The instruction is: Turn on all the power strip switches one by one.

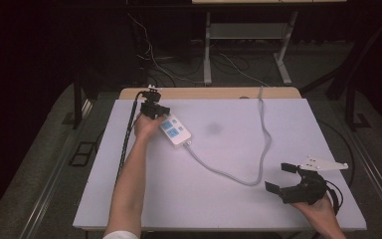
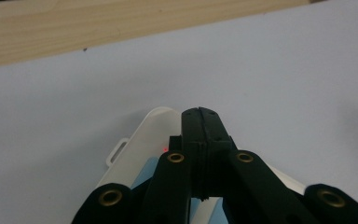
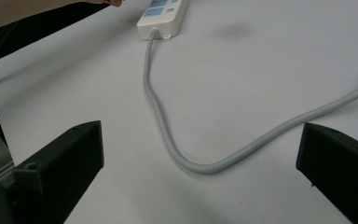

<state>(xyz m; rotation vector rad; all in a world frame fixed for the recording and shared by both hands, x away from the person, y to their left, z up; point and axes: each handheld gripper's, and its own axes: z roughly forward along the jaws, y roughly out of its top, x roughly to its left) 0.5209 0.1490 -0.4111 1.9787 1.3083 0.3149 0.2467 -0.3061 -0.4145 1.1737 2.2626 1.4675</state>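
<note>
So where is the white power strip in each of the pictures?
High view: the power strip lies upper left on the white table, under the left tongs.
Left gripper view: bottom centre, beneath the closed black jaws.
Right gripper view: top centre, its end only.
Shared landmark: the grey cord leaving the strip, curving across the table.

White plastic power strip on the left rear of the white table, under the left gripper; grey round cable looping rightward; right gripper at the near right corner
</note>
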